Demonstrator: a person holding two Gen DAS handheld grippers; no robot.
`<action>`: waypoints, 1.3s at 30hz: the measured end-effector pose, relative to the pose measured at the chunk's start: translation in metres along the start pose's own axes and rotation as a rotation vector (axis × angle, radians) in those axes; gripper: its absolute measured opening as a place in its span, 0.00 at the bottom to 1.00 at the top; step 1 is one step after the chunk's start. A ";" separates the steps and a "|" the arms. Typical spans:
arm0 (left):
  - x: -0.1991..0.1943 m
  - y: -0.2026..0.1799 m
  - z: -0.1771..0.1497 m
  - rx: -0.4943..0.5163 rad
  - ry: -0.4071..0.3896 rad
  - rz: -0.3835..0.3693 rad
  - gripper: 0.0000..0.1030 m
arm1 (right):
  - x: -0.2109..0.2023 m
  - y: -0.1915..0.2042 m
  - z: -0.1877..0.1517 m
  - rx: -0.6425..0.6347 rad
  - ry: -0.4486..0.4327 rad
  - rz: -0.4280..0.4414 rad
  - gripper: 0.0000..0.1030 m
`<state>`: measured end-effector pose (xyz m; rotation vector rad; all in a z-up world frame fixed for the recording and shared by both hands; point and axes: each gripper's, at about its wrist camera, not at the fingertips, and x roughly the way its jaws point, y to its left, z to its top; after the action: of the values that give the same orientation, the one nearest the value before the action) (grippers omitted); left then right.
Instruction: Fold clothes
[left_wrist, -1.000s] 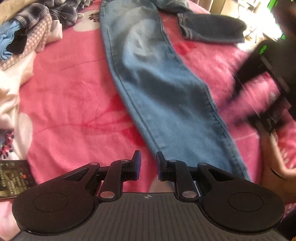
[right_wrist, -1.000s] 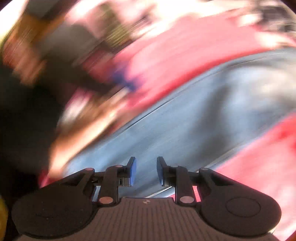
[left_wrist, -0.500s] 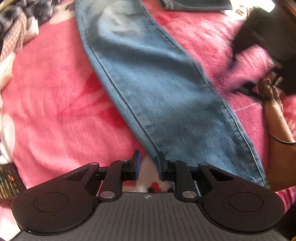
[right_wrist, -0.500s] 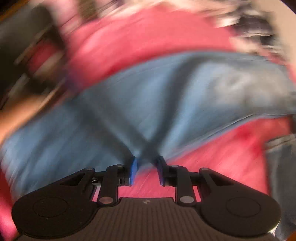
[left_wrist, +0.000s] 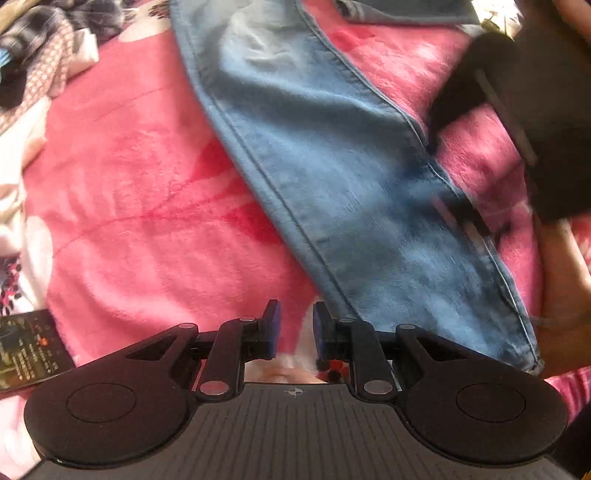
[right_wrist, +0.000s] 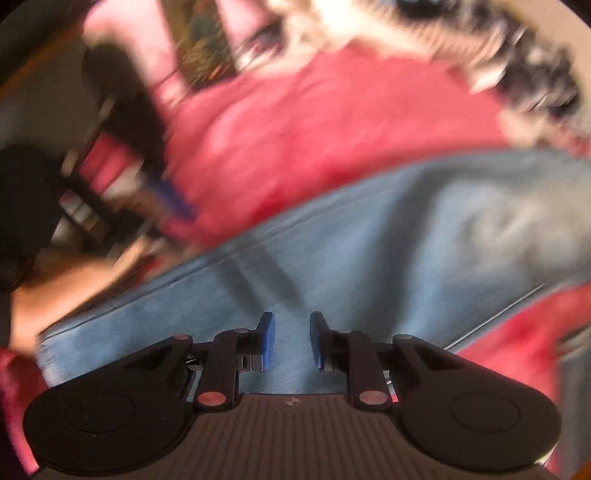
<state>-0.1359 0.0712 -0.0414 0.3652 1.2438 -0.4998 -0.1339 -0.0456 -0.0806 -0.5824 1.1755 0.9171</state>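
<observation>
Two tongs hover over a pink blanket (left_wrist: 140, 206), both spread with nothing between their blue pads. The left tongs (left_wrist: 295, 332) sit just beside the near seam of a jeans leg (left_wrist: 332, 177), which runs ahead and to their right across the blanket. The right tongs (right_wrist: 291, 341) hang directly over the blurred denim, and a heap of clothes (left_wrist: 40, 62) lies far ahead-left of the left tongs.

One pair of jeans (left_wrist: 332, 177), two grippers — other clothes perhaps several.
</observation>
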 end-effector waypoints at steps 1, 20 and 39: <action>-0.001 0.003 -0.001 -0.007 -0.004 -0.004 0.18 | 0.001 0.015 -0.011 -0.025 0.010 0.023 0.22; -0.050 0.004 0.015 -0.042 -0.144 0.144 0.17 | -0.005 0.163 -0.037 -0.342 0.086 0.329 0.20; -0.052 0.091 0.257 0.140 -0.098 0.306 0.25 | -0.107 -0.190 0.130 -0.063 -0.129 -0.347 0.23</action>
<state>0.1082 0.0213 0.0813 0.6312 1.0373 -0.3381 0.0835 -0.0742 0.0475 -0.7413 0.8969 0.6846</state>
